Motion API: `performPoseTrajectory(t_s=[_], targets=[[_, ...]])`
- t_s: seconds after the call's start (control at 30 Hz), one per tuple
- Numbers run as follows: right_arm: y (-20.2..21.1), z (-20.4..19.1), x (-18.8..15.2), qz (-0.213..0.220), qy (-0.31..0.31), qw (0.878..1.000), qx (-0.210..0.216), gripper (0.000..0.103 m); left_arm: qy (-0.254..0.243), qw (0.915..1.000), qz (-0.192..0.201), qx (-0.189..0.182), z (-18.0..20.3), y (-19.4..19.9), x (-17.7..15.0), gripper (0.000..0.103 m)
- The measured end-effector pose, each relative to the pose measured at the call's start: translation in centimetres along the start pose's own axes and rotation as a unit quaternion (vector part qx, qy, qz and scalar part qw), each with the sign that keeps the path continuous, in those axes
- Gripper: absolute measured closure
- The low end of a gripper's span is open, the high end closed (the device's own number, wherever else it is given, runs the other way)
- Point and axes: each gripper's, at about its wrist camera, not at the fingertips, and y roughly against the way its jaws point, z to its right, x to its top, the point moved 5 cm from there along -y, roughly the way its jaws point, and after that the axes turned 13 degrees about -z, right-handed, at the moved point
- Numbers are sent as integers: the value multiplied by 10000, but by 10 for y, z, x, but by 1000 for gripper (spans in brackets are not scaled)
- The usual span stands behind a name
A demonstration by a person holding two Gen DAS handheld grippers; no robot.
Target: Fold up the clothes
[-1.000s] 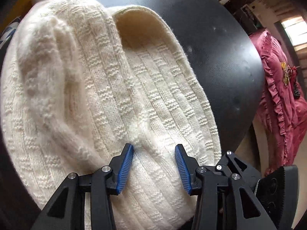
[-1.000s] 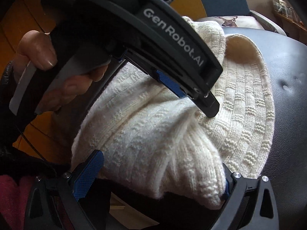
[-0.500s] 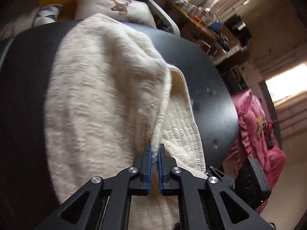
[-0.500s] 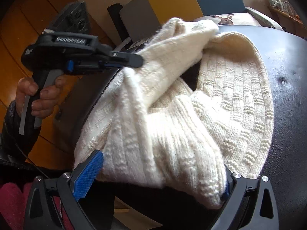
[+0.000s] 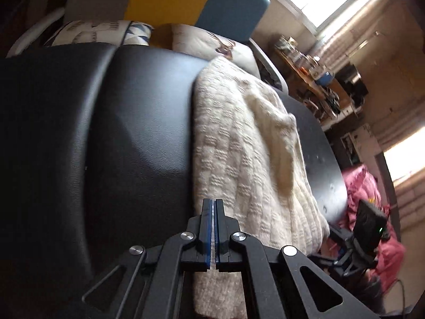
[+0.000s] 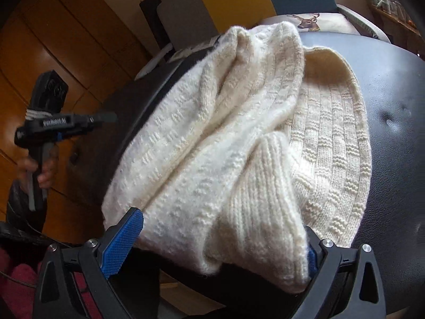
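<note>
On the black tabletop (image 5: 138, 143) lies the cream sweater (image 6: 239, 143), bunched in folds, and everything else is placed from it. Far to its left in the right wrist view, off the tabletop's edge, a hand (image 6: 43, 168) holds the left gripper (image 6: 106, 117) in the air, well apart from the knit; half a second ago that gripper was pinching a fold and lifting it, and now the fold has dropped back onto the pile. In its own view the left gripper (image 5: 212, 206) has its fingers pressed together with nothing between them, tips over the sweater's (image 5: 239, 159) near left edge. At the sweater's near end the right gripper (image 6: 220, 234) stands spread wide, the ribbed cuff (image 6: 265, 199) lying between its fingers, as it did before. Right of the sweater the tabletop is bare, dimpled leather.
</note>
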Motion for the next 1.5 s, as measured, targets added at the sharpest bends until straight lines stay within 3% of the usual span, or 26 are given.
performPoseTrajectory(t_s=[0.13, 0.23, 0.27, 0.3, 0.4, 0.43, 0.53, 0.63, 0.73, 0.77, 0.83, 0.9, 0.97, 1.07, 1.2, 1.37, 1.5], targets=[[23, -15, 16, 327, -56, 9994, 116, 0, -556, 9962, -479, -470, 55, -29, 5, 103], [21, -40, 18, 73, 321, 9992, 243, 0, -909, 9891, -902, -731, 97, -48, 16, 98], [17, -49, 18, -23, 510, 9986, 140, 0, -1002, 9869, -1045, -705, 110, -55, 21, 92], [12, -56, 18, -120, 645, 9978, 38, 0, -1087, 9851, -1169, -638, 121, -62, 26, 80], [10, -70, 22, -121, 773, 9966, -267, 0, -1274, 9791, -1523, -442, 146, -86, 39, 66], [15, -75, 24, -68, 770, 9970, -88, 0, -1332, 9767, -1639, -377, 154, -93, 43, 63], [17, -91, 26, -140, 890, 9956, 259, 0, -1427, 9723, -1852, 63, 165, -115, 54, 60], [-2, -89, 29, -362, 729, 9965, 210, 0, -1551, 9598, -2152, 921, 159, -139, 58, 59], [-37, -77, 29, -777, 309, 9965, 74, 0, -1666, 9513, -2323, 1150, 150, -155, 55, 59], [-48, -74, 29, -861, 225, 9960, -15, 0, -1711, 9527, -2249, 1120, 149, -152, 54, 64], [-49, -83, 35, -601, 296, 9977, 82, 0, -1626, 9593, -2110, 932, 141, -142, 55, 81], [-51, -88, 40, -524, 209, 9982, 217, 0, -1270, 9716, -1960, 371, 127, -128, 58, 96], [-54, -94, 46, -473, 168, 9982, 318, 0, -905, 9819, -1657, -173, 109, -106, 61, 96], [-60, -108, 56, -485, 128, 9983, 293, 0, -429, 9889, -1021, -987, 80, -62, 61, 97], [-63, -125, 73, -500, -137, 9984, 234, 0, 50, 9908, -300, -1318, 31, -5, 53, 97], [-33, -154, 107, 293, -235, 9985, 410, 0, 583, 9880, 373, -1379, -33, 50, 37, 97], [-46, -189, 145, 339, 38, 9993, 139, 0, 1032, 9815, 762, -1420, -74, 75, 30, 97]])
